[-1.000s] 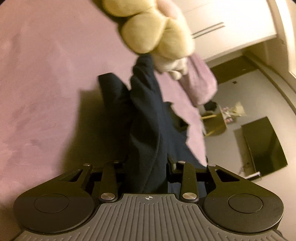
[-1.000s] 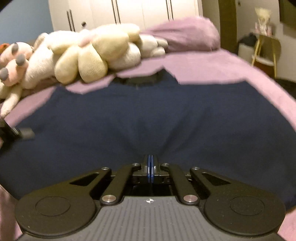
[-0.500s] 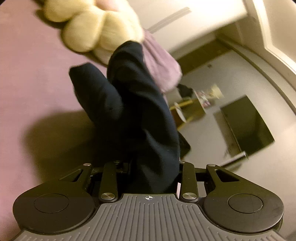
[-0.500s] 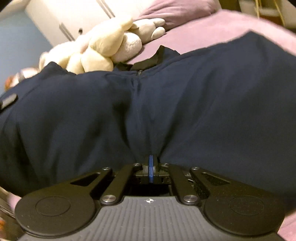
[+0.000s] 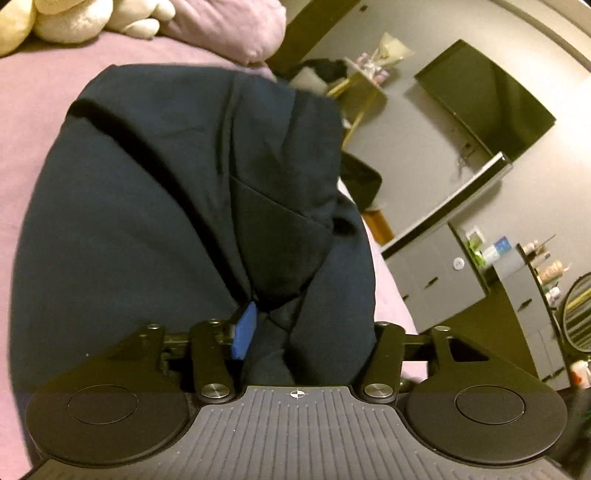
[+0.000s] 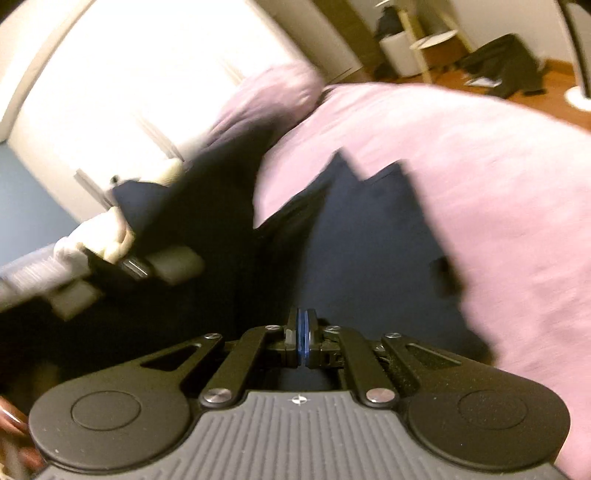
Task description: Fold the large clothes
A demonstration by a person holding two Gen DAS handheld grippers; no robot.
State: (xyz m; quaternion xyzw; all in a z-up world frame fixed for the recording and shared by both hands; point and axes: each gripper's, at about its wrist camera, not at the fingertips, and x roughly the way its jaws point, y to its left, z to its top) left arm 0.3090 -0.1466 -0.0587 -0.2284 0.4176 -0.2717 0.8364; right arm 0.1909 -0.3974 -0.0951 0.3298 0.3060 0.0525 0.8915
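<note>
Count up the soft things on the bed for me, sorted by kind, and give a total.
Dark navy garment: 1
Purple pillow: 1
Cream plush toy: 1 cluster in view; it runs off the frame, so it may be more than one
Total: 3

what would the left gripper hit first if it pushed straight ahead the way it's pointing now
Most likely the bunched dark navy fabric garment: it lies between the opening jaws of the left gripper and fills the view ahead, over the pink bedspread.
</note>
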